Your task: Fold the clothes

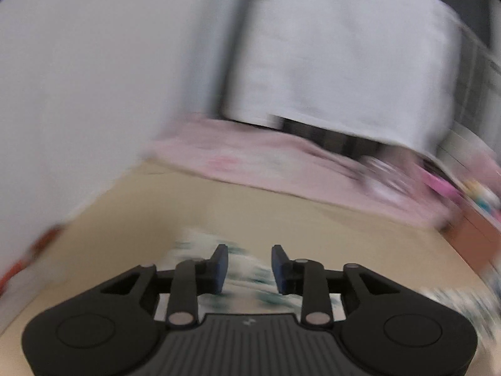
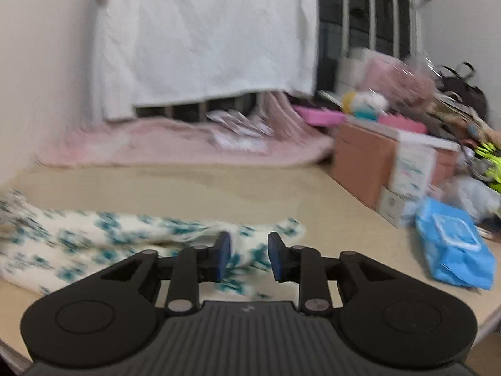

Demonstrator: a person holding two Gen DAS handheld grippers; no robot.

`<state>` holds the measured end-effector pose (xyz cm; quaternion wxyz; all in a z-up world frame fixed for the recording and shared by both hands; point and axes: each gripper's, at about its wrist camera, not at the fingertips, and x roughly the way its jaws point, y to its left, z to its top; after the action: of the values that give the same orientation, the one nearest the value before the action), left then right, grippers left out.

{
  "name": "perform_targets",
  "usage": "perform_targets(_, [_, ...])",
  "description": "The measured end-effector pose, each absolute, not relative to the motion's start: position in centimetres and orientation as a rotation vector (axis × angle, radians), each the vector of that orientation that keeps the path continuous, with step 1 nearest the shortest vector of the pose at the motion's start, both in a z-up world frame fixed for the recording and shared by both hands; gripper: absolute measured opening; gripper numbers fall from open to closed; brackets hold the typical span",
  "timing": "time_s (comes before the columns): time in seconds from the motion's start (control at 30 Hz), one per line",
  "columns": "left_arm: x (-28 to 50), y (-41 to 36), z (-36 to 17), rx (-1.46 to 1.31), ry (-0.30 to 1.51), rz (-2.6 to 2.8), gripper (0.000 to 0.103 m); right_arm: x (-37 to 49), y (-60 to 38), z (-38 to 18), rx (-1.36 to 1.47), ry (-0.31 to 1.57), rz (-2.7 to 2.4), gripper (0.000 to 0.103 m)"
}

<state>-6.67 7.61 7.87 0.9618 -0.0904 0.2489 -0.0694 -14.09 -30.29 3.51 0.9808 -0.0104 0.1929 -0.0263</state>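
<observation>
The cream, teal-flowered cotton garment (image 2: pixel 103 238) is lying rumpled on the beige table (image 2: pixel 194 188), its end just under both parted, empty grippers, left (image 1: pixel 247 266) and right (image 2: pixel 249 257) (left view blurred). Judging so, they are regrasping between folds; next they need fresh corners.

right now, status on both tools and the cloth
Left tool open, nothing gripped. Right tool open, over cloth. Cloth flat on table, unheld. Blue pack right, clear.
</observation>
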Motion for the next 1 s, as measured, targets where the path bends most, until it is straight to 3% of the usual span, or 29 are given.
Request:
perform_targets(0.13, [-6.1, 3.9, 7.1, -0.039, 0.547, -0.434, 0.034, -13.4, -27.2, 3.7, -0.110, 0.382, 0.059, 0.026])
perform_targets(0.27, [-5.4, 2.5, 5.5, 0.062, 0.585, -0.398, 0.034, -12.8, -25.1, 4.0, -0.158, 0.377, 0.143, 0.031])
perform_targets(0.4, [-6.2, 2.9, 4.0, 0.077, 0.581, -0.522, 0.045, -12.1, -24.5, 4.0, -0.185, 0.400, 0.128, 0.035])
perform_targets(0.53, [-5.7, 2.1, 3.6, 0.166, 0.598, -0.488, 0.040, -11.6, -24.6, 4.2, -0.181, 0.421, 0.083, 0.038])
perform_targets(0.6, [-5.5, 1.6, 3.6, 0.206, 0.595, -0.470, 0.033, -10.8, -25.2, 4.3, -0.118, 0.476, 0.051, 0.038])
perform_targets(0.87, [-4.9, 0.2, 3.0, 0.288, 0.594, -0.468, 0.033, -8.7, -29.8, 2.2, 0.456, 0.554, 0.047, 0.040])
perform_targets(0.93, [-4.8, 0.0, 3.0, 0.299, 0.598, -0.463, 0.033, -8.1, -31.6, 0.9, 0.639, 0.544, 0.017, 0.035])
perform_targets(1.0, [-5.1, -0.3, 3.0, 0.321, 0.600, -0.453, 0.033, -7.8, -32.5, -0.2, 0.733, 0.539, -0.012, 0.005])
